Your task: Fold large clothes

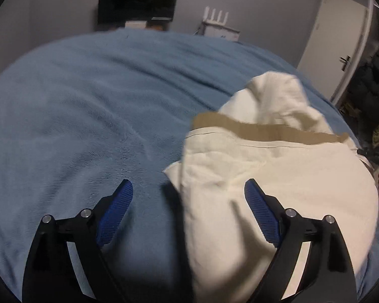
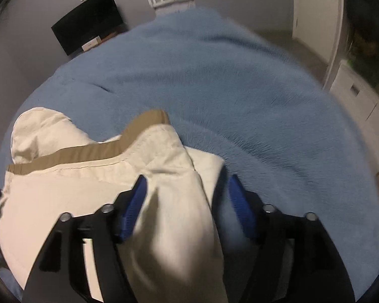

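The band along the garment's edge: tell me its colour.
Tan brown, against the cream garment; the band shows best in the right wrist view.

Right gripper [image 2: 187, 189]: jaws spread apart, blue pads [image 2: 136, 207] on either side of a raised fold of cloth.
Garment [image 2: 83, 184]: cream with a tan band [image 2: 88, 151], bunched near the bed's left edge.
Blanket [image 2: 240, 88]: blue, fuzzy, covering the bed.
Beyond the bed's far edge: dark screen [image 2: 88, 22] against a grey wall.
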Tool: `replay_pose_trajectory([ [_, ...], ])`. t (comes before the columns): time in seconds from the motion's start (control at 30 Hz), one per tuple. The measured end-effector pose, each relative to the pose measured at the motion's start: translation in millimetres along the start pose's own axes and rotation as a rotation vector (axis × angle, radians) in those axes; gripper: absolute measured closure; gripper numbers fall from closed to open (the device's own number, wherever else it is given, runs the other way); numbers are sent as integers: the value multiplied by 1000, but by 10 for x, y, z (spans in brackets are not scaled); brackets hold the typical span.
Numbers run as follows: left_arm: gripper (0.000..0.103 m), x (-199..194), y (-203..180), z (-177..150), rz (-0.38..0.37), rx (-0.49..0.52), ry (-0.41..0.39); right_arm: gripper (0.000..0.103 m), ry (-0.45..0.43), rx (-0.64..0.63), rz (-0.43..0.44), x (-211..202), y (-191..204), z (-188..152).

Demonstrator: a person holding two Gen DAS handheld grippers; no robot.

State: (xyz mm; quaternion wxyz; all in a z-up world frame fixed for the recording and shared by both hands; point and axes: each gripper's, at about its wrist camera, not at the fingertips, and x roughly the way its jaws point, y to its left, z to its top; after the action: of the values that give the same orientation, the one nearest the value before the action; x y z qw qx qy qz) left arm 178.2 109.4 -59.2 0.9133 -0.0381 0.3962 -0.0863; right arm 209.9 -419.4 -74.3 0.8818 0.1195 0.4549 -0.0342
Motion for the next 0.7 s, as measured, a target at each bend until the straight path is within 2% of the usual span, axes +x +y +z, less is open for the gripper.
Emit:
replay_pose_trajectory([
  [0.03, 15, -136, -106, -3, 5, 19, -9, 26, -17, -41, -14, -171, 93, -53],
  [0.1, 9, -336, -327, -82, -25, 42, -1, 14, -11, -112, -12, -424, 297, -184],
  [0.27, 7, -510, -1067, -408, -55, 138, 91, 8, 70, -267, 28, -877, 821, -714],
  [0.4, 7, -388, -1524, -752, -80, 170, 191, 8, 178, -293, 60, -869, 1097, -1136],
  [0.43, 7, -374, -1600, -837, -68, 189, 202, 8, 193, -296, 58, -828, 1160, -1208],
  [0.47, 6, -283, -1734, -883, -22, 245, 207, 8, 193, -306, 51, -827, 1170, -1293],
  [0.53, 6, -157, -1833, -864, -5, 281, 187, 8, 170, -314, 28, -767, 1252, -1306],
  [0.7, 6, 315, -1820, -434, -16, 202, 225, 7, 134, -278, -9, -383, 1410, -904],
])
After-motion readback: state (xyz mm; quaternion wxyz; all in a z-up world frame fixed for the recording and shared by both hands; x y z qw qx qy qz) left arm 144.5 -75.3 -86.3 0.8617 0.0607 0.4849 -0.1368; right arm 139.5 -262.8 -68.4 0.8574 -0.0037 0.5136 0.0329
